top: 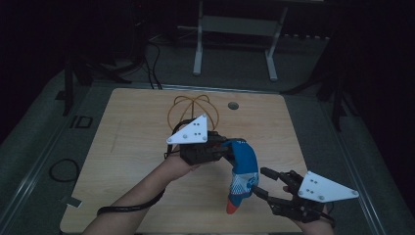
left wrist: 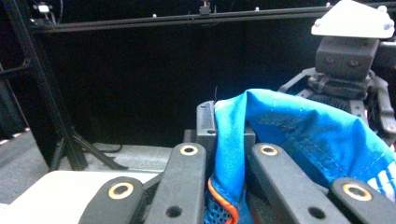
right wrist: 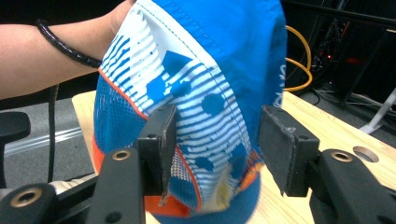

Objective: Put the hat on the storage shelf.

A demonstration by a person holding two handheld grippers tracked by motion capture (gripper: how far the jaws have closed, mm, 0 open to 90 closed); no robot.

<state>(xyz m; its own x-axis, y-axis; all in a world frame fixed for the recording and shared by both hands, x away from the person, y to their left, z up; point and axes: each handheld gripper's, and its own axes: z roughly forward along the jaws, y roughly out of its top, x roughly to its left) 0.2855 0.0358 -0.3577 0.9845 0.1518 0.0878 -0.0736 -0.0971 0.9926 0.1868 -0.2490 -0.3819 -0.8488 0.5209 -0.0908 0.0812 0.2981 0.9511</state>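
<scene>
Blue cap point(top: 243, 169) in left tongs point(top: 226, 149)

The wooden table point(top: 132, 147) has lots of bare room on the left side and along the far right edge. A yellow wire ball point(top: 192, 110) sits at the far middle and blocks that spot. A small round hole point(top: 233, 105) is just right of it. The blue cap point(top: 243, 171) hangs in the middle, between the left gripper point(top: 222, 149) and the right gripper point(top: 264, 182), so the near right part is crowded.
</scene>
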